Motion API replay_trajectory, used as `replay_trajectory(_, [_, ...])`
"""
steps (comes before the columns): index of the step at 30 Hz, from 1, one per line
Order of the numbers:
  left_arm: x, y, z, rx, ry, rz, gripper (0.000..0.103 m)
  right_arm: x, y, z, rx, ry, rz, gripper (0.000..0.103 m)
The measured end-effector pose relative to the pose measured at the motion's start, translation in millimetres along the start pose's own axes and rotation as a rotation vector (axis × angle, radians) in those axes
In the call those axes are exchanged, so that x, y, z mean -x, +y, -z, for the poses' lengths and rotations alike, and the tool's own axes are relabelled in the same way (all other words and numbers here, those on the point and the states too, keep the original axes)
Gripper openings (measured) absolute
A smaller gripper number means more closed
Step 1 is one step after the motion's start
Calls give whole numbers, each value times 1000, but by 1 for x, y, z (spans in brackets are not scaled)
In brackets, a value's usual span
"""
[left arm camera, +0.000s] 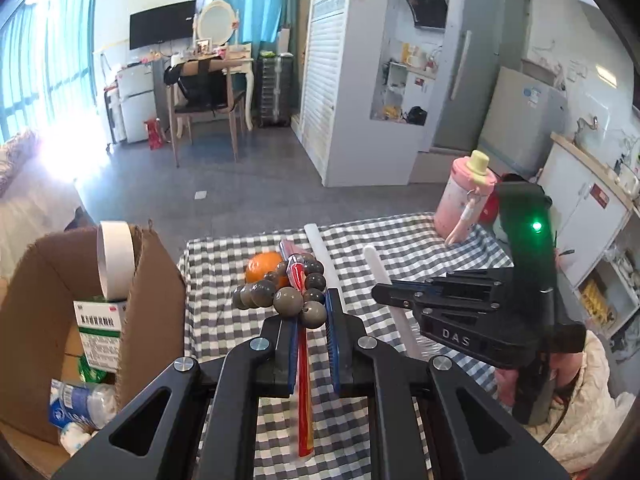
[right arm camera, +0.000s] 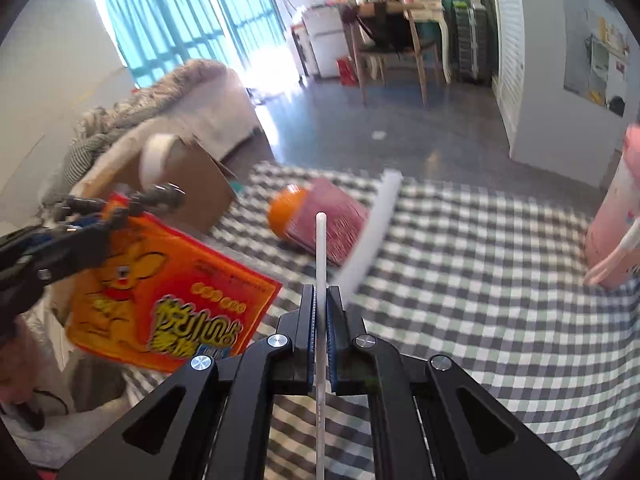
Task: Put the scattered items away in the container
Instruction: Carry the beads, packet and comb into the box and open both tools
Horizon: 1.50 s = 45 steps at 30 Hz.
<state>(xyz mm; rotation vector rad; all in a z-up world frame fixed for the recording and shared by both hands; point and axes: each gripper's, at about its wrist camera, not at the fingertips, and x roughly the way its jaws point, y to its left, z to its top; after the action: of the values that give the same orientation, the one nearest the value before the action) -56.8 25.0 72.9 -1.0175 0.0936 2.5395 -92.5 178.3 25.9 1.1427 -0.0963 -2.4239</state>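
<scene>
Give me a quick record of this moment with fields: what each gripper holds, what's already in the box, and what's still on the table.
left gripper: shut on orange packet, bead bracelet draped at its tips
right gripper: shut on thin white strip
cardboard box: holds tape roll, medicine carton, plastic bottle
checked tablecloth: orange, maroon booklet, white bar, pink bottle still out

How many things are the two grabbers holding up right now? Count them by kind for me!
orange packet: 1
bead bracelet: 1
white strip: 1
Total: 3
</scene>
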Motion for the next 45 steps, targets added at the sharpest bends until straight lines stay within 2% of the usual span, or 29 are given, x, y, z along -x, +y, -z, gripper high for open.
replay_trajectory(4, [11,5,-10,6,-35,-26,11,11,13,-10,20,-46,-15,4])
replay_trajectory(8, [24,14,-18,13,-62,-52,11,20,22,-21,24,-77,-80,4])
replay_trajectory(13, [51,34,-27,31,-130,-110,11,28,54,-44,92,-127,-115,4])
replay_trajectory(18, [68,67,-31,72,-157,-169,11,25,103,-71,193,-161,-155,4])
replay_trajectory(27, [107,138,-21,167,-182,-293,11,-2,215,-110,377,-178,-231,4])
replay_trajectory(33, [135,168,-22,184,-227,-346,11,-9,269,-127,439,-210,-265,4])
replay_trajectory(36, [143,181,-21,193,-248,-360,11,-20,285,-127,444,-197,-279,4])
replay_trajectory(38, [137,190,-15,208,-231,-354,11,-36,288,-123,445,-162,-276,4])
replay_trajectory(45, [83,232,19,315,-81,-374,11,-112,283,-99,424,28,-235,4])
